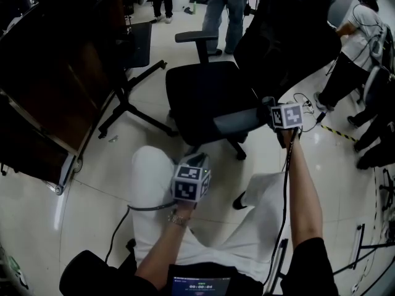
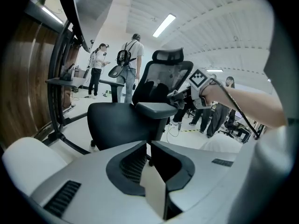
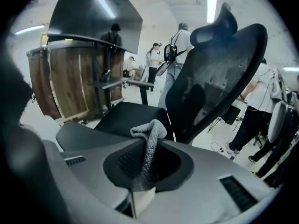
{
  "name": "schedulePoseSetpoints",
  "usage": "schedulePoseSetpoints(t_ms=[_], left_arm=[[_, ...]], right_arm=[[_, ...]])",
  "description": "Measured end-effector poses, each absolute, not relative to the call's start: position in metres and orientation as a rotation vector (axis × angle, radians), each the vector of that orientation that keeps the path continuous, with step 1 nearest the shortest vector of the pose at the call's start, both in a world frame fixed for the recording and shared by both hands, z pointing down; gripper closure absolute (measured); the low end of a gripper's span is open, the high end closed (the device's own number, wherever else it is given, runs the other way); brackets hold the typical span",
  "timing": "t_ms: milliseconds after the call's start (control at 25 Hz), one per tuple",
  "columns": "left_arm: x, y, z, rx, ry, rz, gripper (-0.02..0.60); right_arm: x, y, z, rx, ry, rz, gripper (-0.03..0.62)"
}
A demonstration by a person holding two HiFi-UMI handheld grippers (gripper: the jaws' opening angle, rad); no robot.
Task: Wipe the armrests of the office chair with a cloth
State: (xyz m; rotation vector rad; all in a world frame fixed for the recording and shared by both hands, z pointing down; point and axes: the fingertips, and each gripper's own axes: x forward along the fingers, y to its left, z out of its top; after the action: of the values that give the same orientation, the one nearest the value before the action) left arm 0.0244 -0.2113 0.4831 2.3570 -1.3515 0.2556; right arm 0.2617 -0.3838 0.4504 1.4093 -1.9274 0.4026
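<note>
1. Cloth (image 3: 149, 127) is not with the left gripper (image 2: 148, 144), the nearest thing. That gripper hangs over the person's white-trousered lap (image 1: 154, 184), its jaws pressed together on nothing, taking no part in the work.
2. Farther out and to the right, the right gripper (image 3: 145, 139) is clenched on the grey knitted cloth. A folded end of it pokes out beyond the jaw tips.
3. The right gripper is at the right end of the near armrest (image 1: 237, 119), the grey pad of the office chair (image 1: 207, 88). I cannot tell for certain whether the cloth presses on the pad or sits just above it.
4. I judge that wiping the near armrest is the step in hand, at or near one end of a stroke.
5. The next move calls for the cloth to be held flat on the pad and drawn leftward along its whole length. The grip must stay firm so that the fold does not slip out.
6. Beyond the seat, the far armrest (image 1: 196, 37) stands well apart from both grippers. Reaching it calls for a long stretch across the seat, clear of the backrest (image 1: 287, 36) on the right.
7. Farthest off, people (image 1: 225, 5) stand on the pale floor, clear of the chair.
</note>
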Motion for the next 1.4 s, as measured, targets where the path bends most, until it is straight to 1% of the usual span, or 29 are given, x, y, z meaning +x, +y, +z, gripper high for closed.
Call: schedulePoseSetpoints(t_ms=[80, 160, 560, 680, 760, 840, 920, 1080, 1240, 1320, 1400], left_arm=[[0.028, -0.209, 0.486, 2.358, -1.338, 0.263, 0.551], [0.031, -0.208, 0.488, 2.362, -1.328, 0.271, 0.551], [0.029, -0.209, 0.488, 2.362, -1.331, 0.272, 0.551], [0.029, -0.209, 0.489, 2.363, -1.328, 0.27, 0.551], [0.03, -0.207, 0.488, 2.364, -1.325, 0.269, 0.551], [0.032, -0.206, 0.487, 2.366, -1.321, 0.264, 0.551], [0.032, -0.205, 0.486, 2.367, -1.321, 0.259, 0.551], [0.026, -0.207, 0.49, 2.354, -1.328, 0.256, 0.551], [0.021, -0.208, 0.492, 2.346, -1.332, 0.254, 0.551], [0.021, -0.207, 0.492, 2.347, -1.33, 0.253, 0.551], [0.023, -0.205, 0.491, 2.35, -1.327, 0.252, 0.551]], right_arm=[[0.257, -0.378, 0.474, 1.375, -1.886, 0.399, 0.545], [0.241, -0.369, 0.48, 1.369, -1.894, 0.359, 0.544], [0.083, -0.298, 0.474, 1.092, -2.212, 0.277, 0.545], [0.049, -0.276, 0.473, 0.95, -2.315, 0.255, 0.545], [0.04, -0.264, 0.472, 0.865, -2.374, 0.274, 0.545], [0.05, -0.263, 0.464, 0.868, -2.419, 0.283, 0.545], [0.083, -0.277, 0.446, 0.988, -2.446, 0.297, 0.545], [0.186, -0.323, 0.414, 1.388, -2.37, 0.373, 0.545], [0.276, -0.345, 0.42, 1.69, -2.126, 0.404, 0.545], [0.294, -0.347, 0.437, 1.746, -2.065, 0.46, 0.545], [0.286, -0.342, 0.453, 1.732, -2.087, 0.517, 0.545]])
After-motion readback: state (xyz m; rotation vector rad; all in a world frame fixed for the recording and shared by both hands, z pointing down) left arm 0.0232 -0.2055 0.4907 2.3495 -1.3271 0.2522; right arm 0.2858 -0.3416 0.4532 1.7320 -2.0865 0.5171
